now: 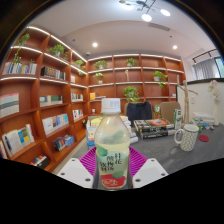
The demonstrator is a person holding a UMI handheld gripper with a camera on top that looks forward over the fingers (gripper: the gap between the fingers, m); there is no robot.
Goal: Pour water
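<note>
A clear plastic bottle (pixel 111 140) with a white cap and a green and red label stands upright between my gripper's (pixel 111 163) fingers, held up above the table. Both purple pads (pixel 88 160) press against its sides, so the gripper is shut on the bottle. A white mug (pixel 187 136) with a dark pattern stands on the grey table (pixel 205 150), beyond the fingers and off to the right. The bottle's base is hidden below the fingers.
Wooden bookshelves (pixel 35 105) with books and potted plants line the left and back walls. A stack of books (pixel 153 126) lies on the table behind the bottle. A dark chair (pixel 139 110) stands further back.
</note>
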